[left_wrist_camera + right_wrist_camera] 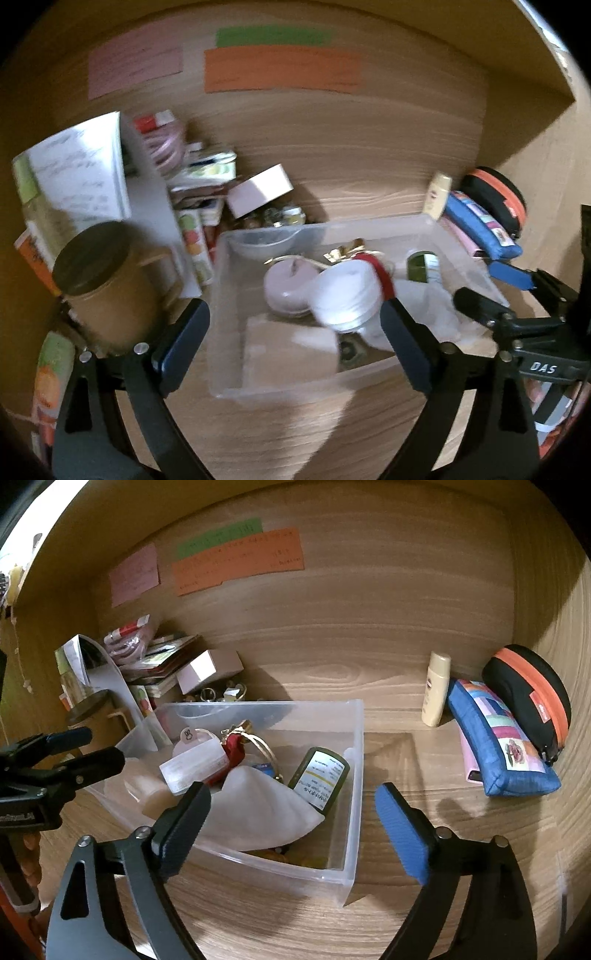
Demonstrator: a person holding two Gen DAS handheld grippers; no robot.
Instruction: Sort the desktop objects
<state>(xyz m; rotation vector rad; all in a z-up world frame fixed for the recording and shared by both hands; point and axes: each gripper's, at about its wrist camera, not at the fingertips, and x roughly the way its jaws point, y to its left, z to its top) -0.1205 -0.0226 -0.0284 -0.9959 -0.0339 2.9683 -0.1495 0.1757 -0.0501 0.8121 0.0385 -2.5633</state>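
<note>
Sitting on the wood bench (388,904), hemmed in by a back wall and a right side wall, everything here is a tight alcove. Biggest piece in play: the clear plastic bin (351,775), parked left of centre, its near right corner toward the right tool (291,818). Open bench runs free to the right of the bin and along the front edge, plenty of room there. Left side is crowded: a stack of booklets (77,177) and a tan mug (107,280) press close to the bin's left wall. Against the right wall, a black case with an orange zip (528,698) leans, a blue patchwork pouch (498,749) just beside it, then a cream bottle (437,688) standing upright near the back. Inside the bin: white cloth (258,808), a dark green bottle (319,777) tilted against it, a white tube with a red end (195,768). Left tool (295,343), fingers spread wide, hovers over the bin's near edge, nothing between them. Right tool, fingers equally wide apart, empty, straddles the bin's front right wall.
</note>
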